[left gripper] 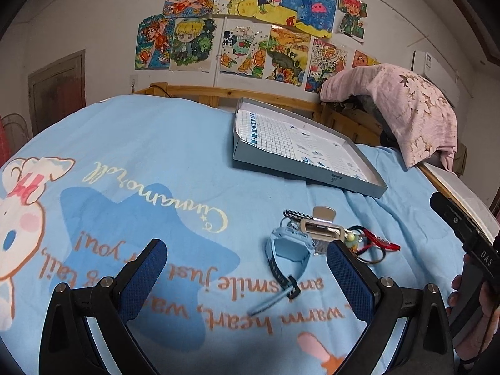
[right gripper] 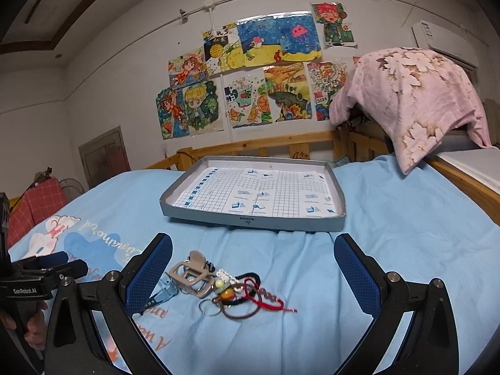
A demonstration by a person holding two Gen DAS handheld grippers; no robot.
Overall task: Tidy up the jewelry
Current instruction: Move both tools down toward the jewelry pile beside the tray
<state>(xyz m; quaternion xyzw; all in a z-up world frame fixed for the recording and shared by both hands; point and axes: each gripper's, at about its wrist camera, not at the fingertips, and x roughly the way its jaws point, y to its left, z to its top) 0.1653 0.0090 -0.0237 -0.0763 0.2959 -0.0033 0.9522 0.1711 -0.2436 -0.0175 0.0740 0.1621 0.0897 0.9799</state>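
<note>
A small heap of jewelry lies on the light blue bed sheet [left gripper: 175, 143]. It holds a light blue watch [left gripper: 289, 251], a beige metal buckle [left gripper: 322, 229], a red cord bracelet [right gripper: 265, 301], a brown ring band [right gripper: 240, 314] and a beaded charm [right gripper: 223, 290]. Beyond it rests a grey shallow box [right gripper: 250, 220], lined with grid paper and holding nothing else. My left gripper [left gripper: 247, 268] hovers open just before the watch. My right gripper [right gripper: 253, 265] hangs open above the heap; the watch [right gripper: 164, 292] peeks out beside its left finger.
A pink flowered cloth [right gripper: 415, 100] drapes over something at the back right, beside a wooden bed rail [right gripper: 265, 147]. Drawings [right gripper: 250, 75] cover the wall. A hand holds the other gripper's handle at the right edge [left gripper: 475, 281] and at the left edge [right gripper: 28, 284].
</note>
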